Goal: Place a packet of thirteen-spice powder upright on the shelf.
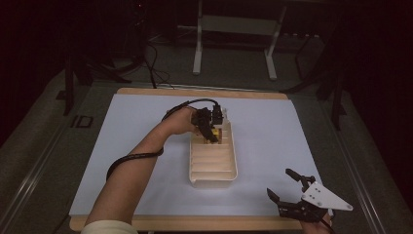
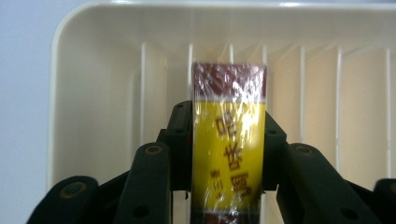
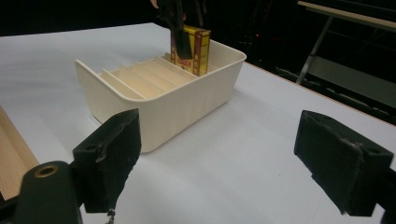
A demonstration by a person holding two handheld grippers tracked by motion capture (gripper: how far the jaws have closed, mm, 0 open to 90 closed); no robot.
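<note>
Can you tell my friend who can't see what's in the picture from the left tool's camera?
The left tool grips a yellow and dark red box wrapped in shiny plastic, holding it over a cream tray with thin dividers. Pale blue table cover shows at the left.

Both grippers are black, with jointed arms and round pivot screws. The right gripper [image 1: 290, 186] carries a grey three-cornered plate dotted with small holes, and its pads are blocky and rough-edged. A black cable loops from the left gripper [image 1: 210, 132]. A cream sleeve [image 1: 108, 227] covers the left upper arm.
</note>
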